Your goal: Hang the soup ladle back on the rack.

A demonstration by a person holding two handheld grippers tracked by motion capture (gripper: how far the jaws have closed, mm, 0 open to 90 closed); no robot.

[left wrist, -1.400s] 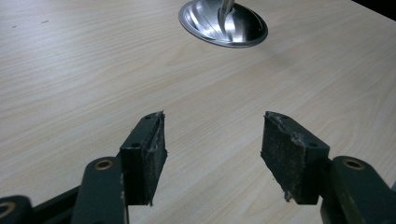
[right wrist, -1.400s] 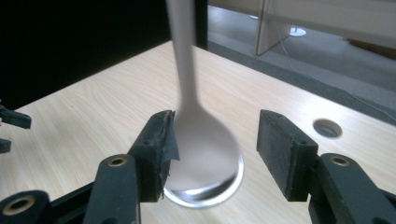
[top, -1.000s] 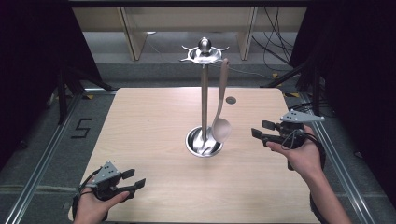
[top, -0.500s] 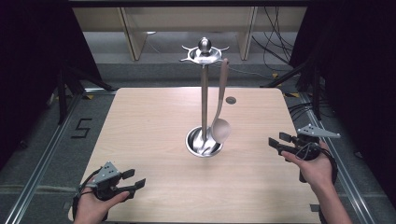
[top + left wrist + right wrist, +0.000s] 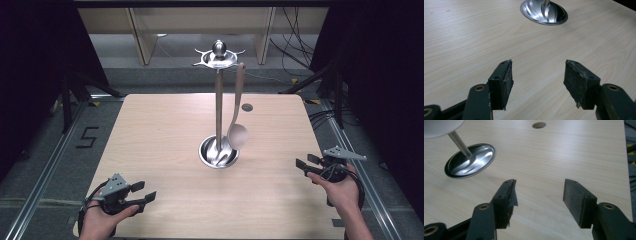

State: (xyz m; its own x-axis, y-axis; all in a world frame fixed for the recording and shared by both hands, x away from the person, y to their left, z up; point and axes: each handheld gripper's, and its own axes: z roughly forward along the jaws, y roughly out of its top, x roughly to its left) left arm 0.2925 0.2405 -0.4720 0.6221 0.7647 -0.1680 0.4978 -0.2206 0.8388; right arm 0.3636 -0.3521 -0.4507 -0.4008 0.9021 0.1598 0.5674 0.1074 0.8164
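A steel utensil stand [image 5: 218, 100] rises from a round dish base [image 5: 218, 153] at the middle of the wooden table [image 5: 165, 130]. A pale ladle [image 5: 237, 131] hangs by its handle from the stand's top ring, its bowl just above the base. My left gripper [image 5: 141, 192] rests open at the table's near left corner, nothing between its jaws; its own view shows the base [image 5: 544, 12] far ahead. My right gripper [image 5: 307, 164] is open near the right edge, empty, with the base [image 5: 470, 160] off to its left.
A small round hole [image 5: 246, 107] sits in the tabletop behind the stand. Dark curtains flank the table on both sides, and cables [image 5: 300, 45] lie on the floor at the back right. Metal rails [image 5: 45, 165] run along the floor beside the table.
My right gripper has drawn back toward the near right edge of the table, away from the stand, still open. The left gripper has stayed where it was.
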